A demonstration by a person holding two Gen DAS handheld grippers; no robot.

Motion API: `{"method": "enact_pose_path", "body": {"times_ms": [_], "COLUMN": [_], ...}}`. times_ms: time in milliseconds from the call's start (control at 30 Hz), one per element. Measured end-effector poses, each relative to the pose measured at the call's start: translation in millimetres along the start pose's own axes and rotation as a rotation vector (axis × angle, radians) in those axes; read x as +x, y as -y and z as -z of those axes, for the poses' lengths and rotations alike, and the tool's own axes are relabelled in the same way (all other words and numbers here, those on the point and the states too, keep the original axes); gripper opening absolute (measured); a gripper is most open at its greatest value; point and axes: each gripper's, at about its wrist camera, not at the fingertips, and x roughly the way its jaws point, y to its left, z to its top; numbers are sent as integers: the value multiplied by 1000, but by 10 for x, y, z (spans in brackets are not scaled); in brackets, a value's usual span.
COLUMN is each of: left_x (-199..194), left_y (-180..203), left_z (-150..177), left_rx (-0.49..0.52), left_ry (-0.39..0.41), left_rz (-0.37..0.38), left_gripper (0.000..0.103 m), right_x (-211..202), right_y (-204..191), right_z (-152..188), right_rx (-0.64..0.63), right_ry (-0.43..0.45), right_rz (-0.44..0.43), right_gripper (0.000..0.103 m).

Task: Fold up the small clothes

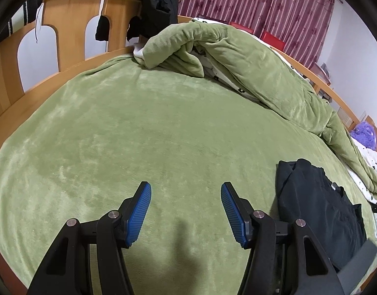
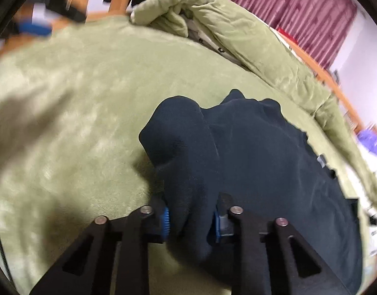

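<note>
A crumpled black garment (image 1: 318, 204) lies on the green blanket (image 1: 139, 127) at the right of the left wrist view. My left gripper (image 1: 186, 196) hovers over bare blanket to its left, open, with nothing between its blue pads. In the right wrist view the same black garment (image 2: 249, 147) fills the centre. My right gripper (image 2: 192, 217) is shut on a bunched fold of the garment, the cloth pinched between its blue pads (image 2: 165, 221) and hiding most of them.
A rolled-up green duvet (image 1: 237, 56) with white patterned lining runs along the far and right side of the bed. A wooden headboard (image 1: 70, 24) with dark clothes hung on it stands at the back left. Maroon curtains (image 1: 262, 5) hang behind.
</note>
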Motion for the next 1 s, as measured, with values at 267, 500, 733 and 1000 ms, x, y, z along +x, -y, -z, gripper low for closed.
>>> {"method": "enact_pose_path", "body": {"times_ms": [267, 500, 733, 1000], "left_x": [-89, -152, -173, -139], "left_y": [502, 1236, 1970, 2616], "left_z": [-56, 0, 123, 370], "left_rx": [52, 168, 231, 321], "left_ry": [35, 47, 14, -34], "left_rz": [3, 46, 155, 199], "left_gripper": [57, 57, 57, 57], "right_x": [-694, -1215, -1516, -1120], "right_y": [894, 2119, 3197, 3878], "right_z": [-112, 288, 1207, 2287], "right_rx": [284, 601, 793, 964], "right_ry": [167, 268, 277, 12], "right_rz": [-120, -151, -36, 31], "right_gripper": [22, 21, 21, 25]}}
